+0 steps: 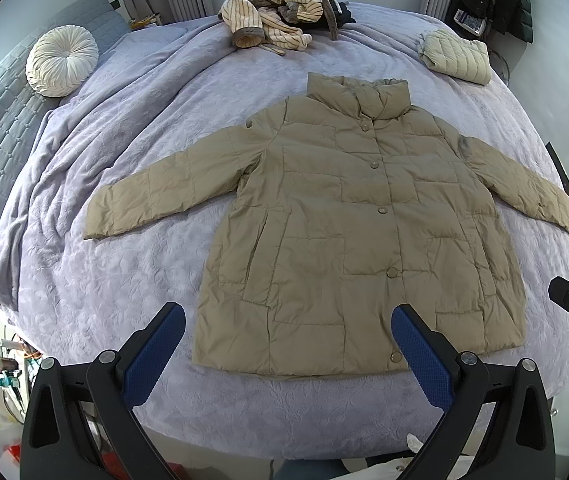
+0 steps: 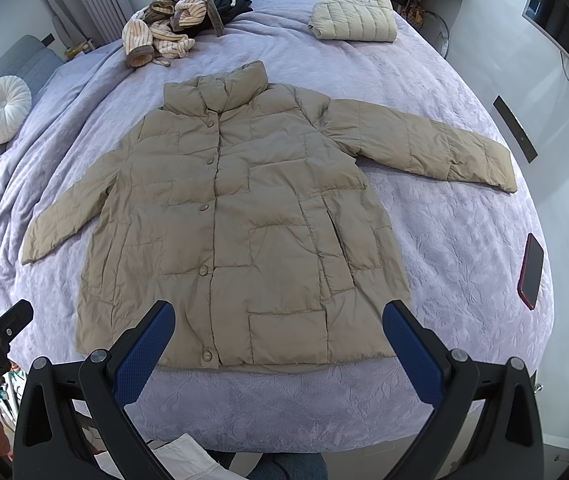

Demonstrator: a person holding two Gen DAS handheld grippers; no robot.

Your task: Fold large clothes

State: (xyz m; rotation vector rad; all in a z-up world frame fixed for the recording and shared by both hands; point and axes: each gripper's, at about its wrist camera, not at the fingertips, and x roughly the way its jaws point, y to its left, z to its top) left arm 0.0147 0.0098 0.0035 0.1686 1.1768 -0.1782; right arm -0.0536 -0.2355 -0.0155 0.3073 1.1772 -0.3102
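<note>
While both grippers are hovering above the near edge of the bed, a khaki quilted puffer jacket (image 1: 348,216) is lying spread flat, front up and buttoned, on the lavender embossed bedspread (image 1: 132,264), its collar pointing away and both sleeves stretching outward. The left gripper (image 1: 288,340) is holding its blue-padded jaws wide apart over the jacket's hem, gripping nothing. The right gripper (image 2: 278,334) is likewise keeping its jaws spread apart above the hem, empty. A folded cream quilted jacket (image 2: 354,24) is sitting near the far right corner, and a heap of striped beige and grey clothes (image 2: 172,28) is lying at the far edge. A round white pleated cushion (image 1: 62,60) is resting at the left, and a dark phone in a red case (image 2: 531,270) is lying near the right edge.
</note>
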